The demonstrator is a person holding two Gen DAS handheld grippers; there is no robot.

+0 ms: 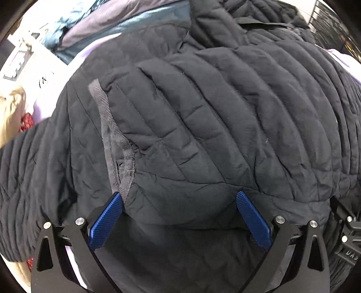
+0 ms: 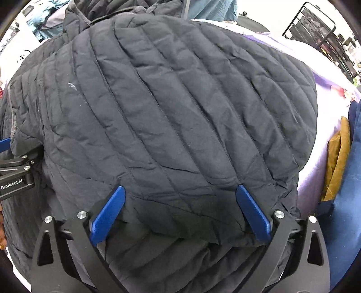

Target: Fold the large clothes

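A lilac sheet (image 2: 315, 144) covers the work surface, with a dark quilted jacket (image 2: 176, 108) spread across it.
The left gripper (image 1: 179, 196) and right gripper (image 2: 180, 189) both point down at the jacket's near folded edge, jaws spread wide, blue pads (image 2: 108, 214) gripping nothing. Mustard and blue cloths (image 2: 338, 157) lie at the right.

black quilted jacket (image 2: 176, 108) (grey trim (image 1: 115, 144)) on a lilac sheet (image 2: 320, 135)

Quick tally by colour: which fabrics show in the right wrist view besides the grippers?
Black: 1, quilted jacket
Lilac: 1, sheet under it
Mustard: 1, cloth
Navy: 1, cloth
Teal: 1, garment
Total: 5
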